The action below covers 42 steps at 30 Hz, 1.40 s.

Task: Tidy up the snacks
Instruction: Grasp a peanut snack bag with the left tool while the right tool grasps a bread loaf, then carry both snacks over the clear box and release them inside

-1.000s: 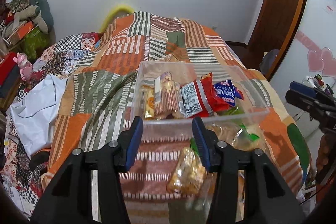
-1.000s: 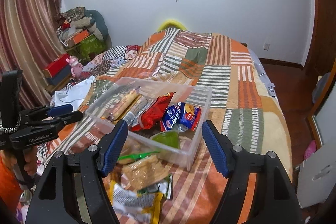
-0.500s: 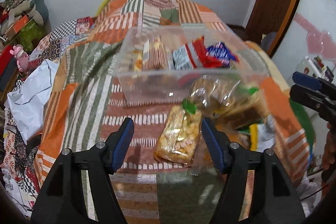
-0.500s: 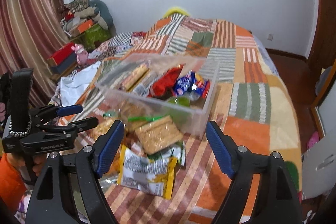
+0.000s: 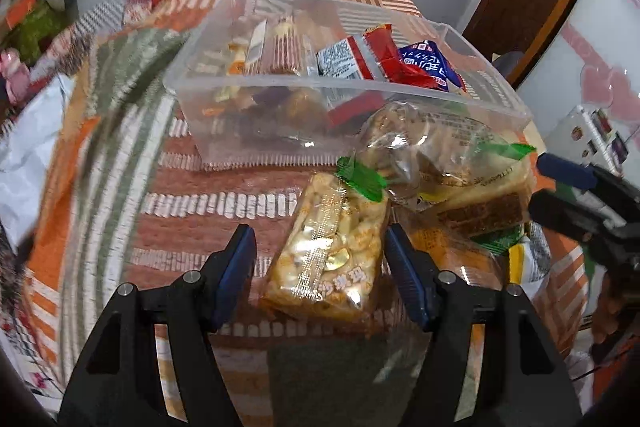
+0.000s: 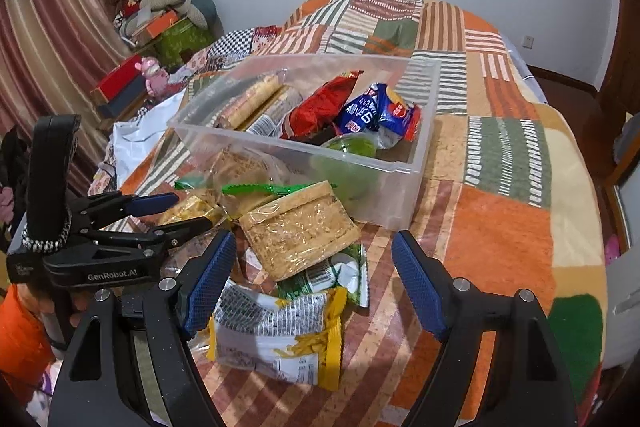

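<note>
Both open tongs have dropped toward loose snacks on the bed: left tongs (image 5: 320,263) now straddle a puffed-snack packet (image 5: 332,259), right tongs (image 6: 310,283) a wrapped cake (image 6: 298,231), beside the half-filled clear bin (image 6: 404,171).

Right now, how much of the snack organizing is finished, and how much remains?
Partly done: the clear bin already holds several packets, including a red packet and a blue packet. In hand: nothing; the open left gripper straddles a puffed snack bar without pressing it, and the right gripper is open. Left: the wrapped sandwich cracker and yellow packet lie outside.
</note>
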Motion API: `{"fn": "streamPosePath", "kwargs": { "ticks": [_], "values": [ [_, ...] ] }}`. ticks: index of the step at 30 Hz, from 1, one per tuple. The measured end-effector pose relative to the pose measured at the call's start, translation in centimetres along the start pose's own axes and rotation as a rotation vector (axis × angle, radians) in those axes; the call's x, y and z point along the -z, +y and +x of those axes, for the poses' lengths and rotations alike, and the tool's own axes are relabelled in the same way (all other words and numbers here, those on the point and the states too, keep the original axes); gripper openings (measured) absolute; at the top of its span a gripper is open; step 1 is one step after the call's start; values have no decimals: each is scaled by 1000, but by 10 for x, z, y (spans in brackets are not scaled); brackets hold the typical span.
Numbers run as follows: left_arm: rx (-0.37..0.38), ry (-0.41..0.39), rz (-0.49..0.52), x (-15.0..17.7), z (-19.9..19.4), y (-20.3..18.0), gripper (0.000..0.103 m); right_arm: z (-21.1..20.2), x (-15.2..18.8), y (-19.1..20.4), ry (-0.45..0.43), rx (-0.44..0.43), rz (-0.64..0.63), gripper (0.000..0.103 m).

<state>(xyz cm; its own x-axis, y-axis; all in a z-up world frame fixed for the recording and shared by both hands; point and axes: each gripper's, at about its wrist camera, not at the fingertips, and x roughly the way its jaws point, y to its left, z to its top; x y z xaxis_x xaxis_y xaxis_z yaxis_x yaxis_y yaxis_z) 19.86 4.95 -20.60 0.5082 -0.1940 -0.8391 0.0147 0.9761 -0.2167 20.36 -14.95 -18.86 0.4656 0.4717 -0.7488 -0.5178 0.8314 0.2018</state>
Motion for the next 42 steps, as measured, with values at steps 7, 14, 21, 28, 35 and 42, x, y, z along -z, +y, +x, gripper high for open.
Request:
{"fn": "streamPosePath", "kwargs": {
  "ticks": [7, 14, 21, 28, 35, 42],
  "values": [
    [47, 3, -24, -3, 9, 7, 68, 15, -3, 5, 19, -5, -17, 77],
    [29, -11, -1, 1, 5, 9, 63, 17, -4, 10, 1, -24, -45, 66],
    [-85, -14, 17, 17, -4, 21, 53, 9, 0, 6, -16, -38, -22, 64],
    [-98, -24, 13, 12, 0, 15, 50, -5, -1, 8, -43, -20, -30, 63],
    [-121, -74, 43, 12, -10, 6, 46, -26, -2, 0, -84, -10, -14, 62],
    [-139, -166, 50, 8, -46, 3, 46, -43, -6, -5, -131, 0, 2, 60]
  ]
}}
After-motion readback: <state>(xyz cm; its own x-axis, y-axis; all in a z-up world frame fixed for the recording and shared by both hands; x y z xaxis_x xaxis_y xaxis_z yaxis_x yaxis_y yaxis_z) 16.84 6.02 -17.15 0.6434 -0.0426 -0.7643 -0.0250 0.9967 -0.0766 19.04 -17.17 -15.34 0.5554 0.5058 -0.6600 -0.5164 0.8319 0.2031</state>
